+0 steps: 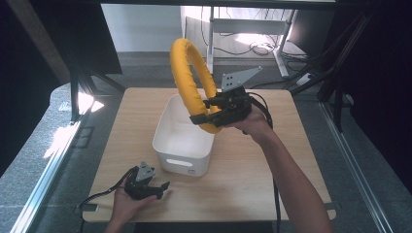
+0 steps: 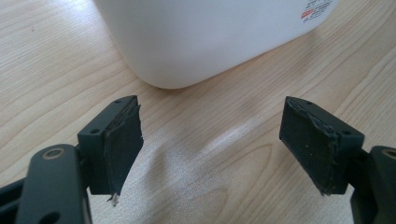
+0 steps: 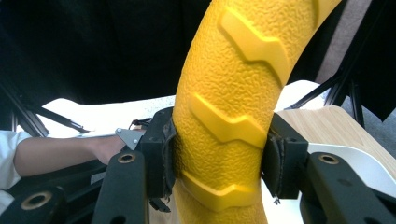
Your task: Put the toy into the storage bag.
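A big yellow ring (image 1: 190, 74) with a rough, ribbed skin stands upright in the air above the white bin (image 1: 171, 141). My right gripper (image 1: 208, 112) is shut on the ring's lower arc, over the bin's right rim. In the right gripper view the yellow ring (image 3: 229, 107) runs up between both pads (image 3: 164, 154), which press on its sides. My left gripper (image 1: 163, 189) rests on the table near the front left edge, open and empty. In the left gripper view its jaws (image 2: 212, 149) stand wide apart over bare wood, facing the white bin (image 2: 205, 37).
The wooden table (image 1: 272, 174) has free room at the right and front of the bin. A black cable (image 1: 274, 194) trails along my right forearm. Dark frame posts (image 1: 77, 92) stand at the table's left, with desk legs and cables on the floor beyond.
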### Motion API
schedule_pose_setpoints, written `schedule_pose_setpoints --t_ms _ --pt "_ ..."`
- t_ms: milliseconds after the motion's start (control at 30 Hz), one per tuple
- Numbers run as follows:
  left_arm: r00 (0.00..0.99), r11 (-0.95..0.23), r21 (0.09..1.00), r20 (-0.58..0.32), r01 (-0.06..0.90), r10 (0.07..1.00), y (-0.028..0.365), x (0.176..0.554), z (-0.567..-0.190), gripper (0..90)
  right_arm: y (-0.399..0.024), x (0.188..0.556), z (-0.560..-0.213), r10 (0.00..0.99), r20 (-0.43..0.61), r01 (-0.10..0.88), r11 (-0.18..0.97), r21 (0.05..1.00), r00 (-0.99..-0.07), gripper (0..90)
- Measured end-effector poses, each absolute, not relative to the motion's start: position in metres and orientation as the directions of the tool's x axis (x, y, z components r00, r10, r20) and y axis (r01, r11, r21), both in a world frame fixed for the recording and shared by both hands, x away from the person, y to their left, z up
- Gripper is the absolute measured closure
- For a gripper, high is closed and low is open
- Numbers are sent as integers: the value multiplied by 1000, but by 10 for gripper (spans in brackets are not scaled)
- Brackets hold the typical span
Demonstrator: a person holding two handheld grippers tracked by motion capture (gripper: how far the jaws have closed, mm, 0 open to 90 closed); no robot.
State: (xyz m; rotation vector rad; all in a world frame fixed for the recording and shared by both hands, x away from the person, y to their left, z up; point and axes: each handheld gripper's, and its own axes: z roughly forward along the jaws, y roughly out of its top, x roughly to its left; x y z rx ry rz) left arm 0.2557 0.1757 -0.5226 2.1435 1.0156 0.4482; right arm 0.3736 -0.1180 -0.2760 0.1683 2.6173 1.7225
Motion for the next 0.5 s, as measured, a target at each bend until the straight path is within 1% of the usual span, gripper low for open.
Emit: schedule_pose_setpoints --t_ms 267,500 --pt "629 -436 726 6 532 777 176 256 -523 214 -110 374 -279 60 69 87 385 919 -996 520" --pt "628 -433 727 4 532 778 176 256 -523 213 -107 374 -281 55 71 87 386 918 -996 520"
